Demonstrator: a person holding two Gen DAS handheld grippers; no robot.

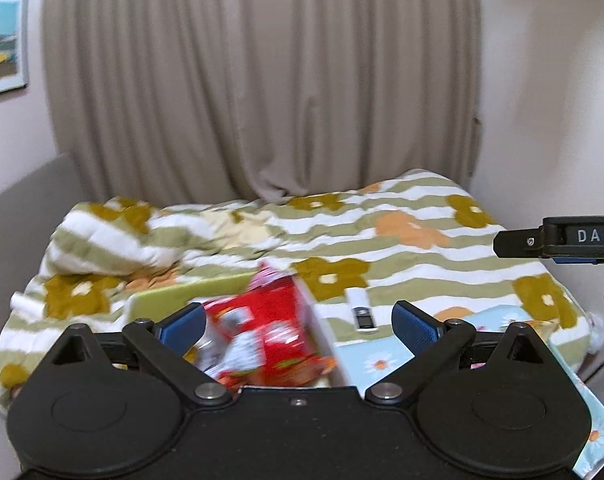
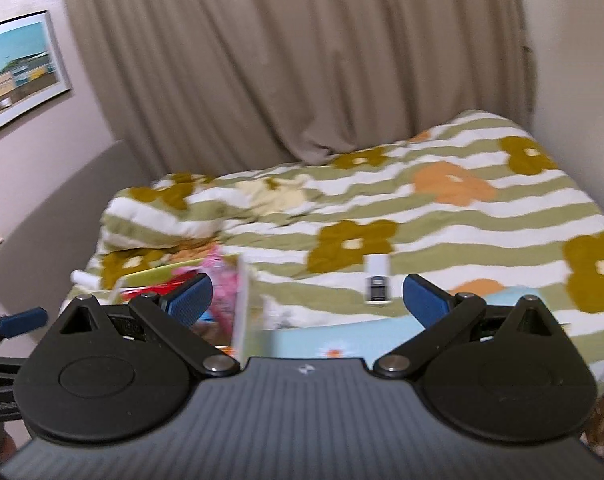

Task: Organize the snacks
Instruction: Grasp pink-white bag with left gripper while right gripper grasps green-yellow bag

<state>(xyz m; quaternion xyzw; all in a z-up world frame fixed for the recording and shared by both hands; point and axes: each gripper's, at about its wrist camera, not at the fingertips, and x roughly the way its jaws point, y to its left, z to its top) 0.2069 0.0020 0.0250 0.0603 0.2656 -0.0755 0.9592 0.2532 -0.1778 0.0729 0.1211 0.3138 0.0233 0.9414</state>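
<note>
A red snack bag lies in a box with a light green wall on the bed, blurred by motion. My left gripper hangs open just above it, its blue pads wide apart and touching nothing. In the right wrist view the same box shows its white side wall, with a pink packet and something red inside. My right gripper is open too, to the right of the box, holding nothing. Its black body shows at the right edge of the left wrist view.
The bed carries a green-and-white striped quilt with flowers. A small white device lies on it right of the box. A light blue flowered cloth lies near the front. Beige curtain behind, grey headboard at left.
</note>
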